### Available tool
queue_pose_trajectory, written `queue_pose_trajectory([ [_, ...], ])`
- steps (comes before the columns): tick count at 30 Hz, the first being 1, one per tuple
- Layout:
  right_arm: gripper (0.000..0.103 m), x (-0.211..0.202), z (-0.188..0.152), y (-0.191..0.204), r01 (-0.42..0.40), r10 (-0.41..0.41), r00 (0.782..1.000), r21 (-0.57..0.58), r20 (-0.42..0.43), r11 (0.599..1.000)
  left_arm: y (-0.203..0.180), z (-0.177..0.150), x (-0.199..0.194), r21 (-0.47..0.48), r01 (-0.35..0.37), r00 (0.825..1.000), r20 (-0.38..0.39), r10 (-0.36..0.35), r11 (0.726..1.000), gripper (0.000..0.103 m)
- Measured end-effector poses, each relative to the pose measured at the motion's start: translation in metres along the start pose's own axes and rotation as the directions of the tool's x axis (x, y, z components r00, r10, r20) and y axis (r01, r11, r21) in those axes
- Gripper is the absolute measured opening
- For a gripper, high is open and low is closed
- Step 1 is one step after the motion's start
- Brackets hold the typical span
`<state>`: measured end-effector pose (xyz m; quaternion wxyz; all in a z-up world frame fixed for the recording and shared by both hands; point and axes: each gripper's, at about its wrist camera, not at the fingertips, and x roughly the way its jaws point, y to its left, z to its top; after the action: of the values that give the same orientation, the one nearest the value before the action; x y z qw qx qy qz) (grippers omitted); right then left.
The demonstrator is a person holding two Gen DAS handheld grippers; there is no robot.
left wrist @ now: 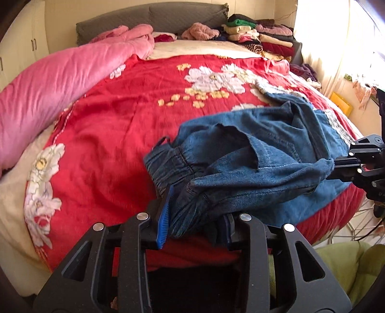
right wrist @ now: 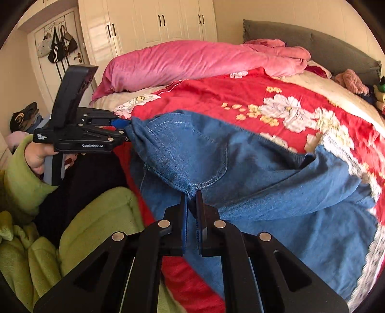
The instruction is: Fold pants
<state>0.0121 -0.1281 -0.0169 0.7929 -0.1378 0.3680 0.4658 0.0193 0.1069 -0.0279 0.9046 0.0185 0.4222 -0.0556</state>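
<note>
One pair of blue denim pants (left wrist: pixel 252 168) hangs bunched between two grippers above the lower right part of a bed, in the centre and right of the left wrist view. The left gripper (left wrist: pixel 195 226), at the bottom centre of that view, pinches a thick gathered bunch of the elastic waistband between its blue pads (left wrist: pixel 164 216), jaws partly spread around the fabric. The right gripper (right wrist: pixel 191 216), at the bottom centre of the right wrist view, is pressed nearly together on a thin fold of denim at a seam. In the right wrist view the pants spread from centre to lower right, part of them lying on the bed.

One red blanket (left wrist: pixel 125 115) with white and yellow flowers covers the bed. One pink quilt (left wrist: pixel 48 81) lies rolled along the left of the left wrist view. One grey headboard (left wrist: pixel 149 21) runs across the top. A pile of folded clothes (left wrist: pixel 259 38) sits at the upper right; I cannot count the pieces.

In the right wrist view one hand (right wrist: pixel 36 156) in a green sleeve (right wrist: pixel 21 178) grips the left gripper's handle at the left. A white wardrobe (right wrist: pixel 156 21) stands at the top, and several bags (right wrist: pixel 57 45) hang on a door at the upper left.
</note>
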Motion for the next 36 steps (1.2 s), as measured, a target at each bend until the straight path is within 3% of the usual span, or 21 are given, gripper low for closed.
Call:
queue_pose_trajectory([
  [3,0.005,0.009,-0.006,0.012,0.035,-0.037,0.999,-0.049,-0.037,0.998,0.002,-0.005,-0.002,-0.007,0.003,1.0,-0.018,-0.003,1.0,0.029],
  [6,0.005,0.019,-0.01,0.012,0.047,-0.049,0.996,-0.024,-0.069,0.999,0.008,-0.011,-0.014,-0.028,0.01,1.0,-0.029,-0.01,1.0,0.039],
  [11,0.006,0.023,-0.011,0.008,0.032,-0.031,0.998,0.026,-0.062,0.999,0.024,-0.026,-0.037,-0.089,-0.054,0.998,-0.026,0.052,0.995,0.039],
  [15,0.009,0.023,-0.013,0.011,0.005,-0.004,0.997,0.015,-0.076,1.0,0.009,-0.012,-0.054,-0.077,-0.002,0.999,0.037,0.005,0.997,0.038],
  [17,0.01,0.017,-0.012,0.013,-0.001,0.002,0.997,0.007,-0.077,1.0,-0.01,0.001,-0.044,-0.04,0.058,0.998,0.035,-0.056,0.998,0.037],
  [19,0.019,0.007,-0.013,0.013,-0.048,0.049,0.996,0.018,-0.07,0.999,-0.019,0.007,-0.025,-0.018,0.09,0.996,0.004,-0.09,0.996,0.035],
  [21,0.019,-0.006,-0.015,0.014,-0.089,0.09,0.995,0.023,-0.047,0.996,-0.023,0.006,-0.003,0.003,0.047,0.998,-0.046,-0.047,0.999,0.031],
  [23,0.019,-0.015,-0.014,0.015,-0.067,0.068,0.998,0.021,-0.011,0.997,-0.022,-0.001,0.01,-0.006,0.046,0.997,-0.07,-0.046,0.999,0.03],
  [26,0.026,-0.014,-0.008,0.001,-0.036,0.033,0.999,0.082,0.039,0.996,-0.022,-0.006,0.008,-0.003,0.047,0.997,-0.056,-0.047,0.999,0.031],
  [28,0.037,0.01,-0.005,-0.015,-0.002,0.005,1.0,0.149,-0.023,0.989,-0.022,-0.007,0.007,-0.006,0.047,0.997,-0.054,-0.047,0.999,0.031],
  [30,0.039,0.042,-0.012,-0.025,0.041,-0.011,0.988,0.191,-0.153,0.981,-0.022,-0.008,0.006,-0.014,0.048,0.998,-0.047,-0.048,0.999,0.031],
  [31,0.039,0.05,-0.015,-0.027,0.048,-0.013,0.985,0.197,-0.175,0.979,-0.021,-0.009,0.002,-0.027,0.053,0.998,-0.041,-0.054,0.998,0.031],
  [33,0.039,0.042,-0.014,-0.028,0.026,0.005,0.989,0.209,-0.147,0.977,-0.021,-0.003,-0.01,-0.063,0.068,0.998,0.004,-0.068,0.996,0.031],
  [36,0.052,0.005,-0.008,-0.035,0.011,-0.001,0.999,0.225,-0.042,0.974,-0.033,0.009,-0.033,-0.028,0.046,0.995,0.085,-0.043,0.999,0.043],
])
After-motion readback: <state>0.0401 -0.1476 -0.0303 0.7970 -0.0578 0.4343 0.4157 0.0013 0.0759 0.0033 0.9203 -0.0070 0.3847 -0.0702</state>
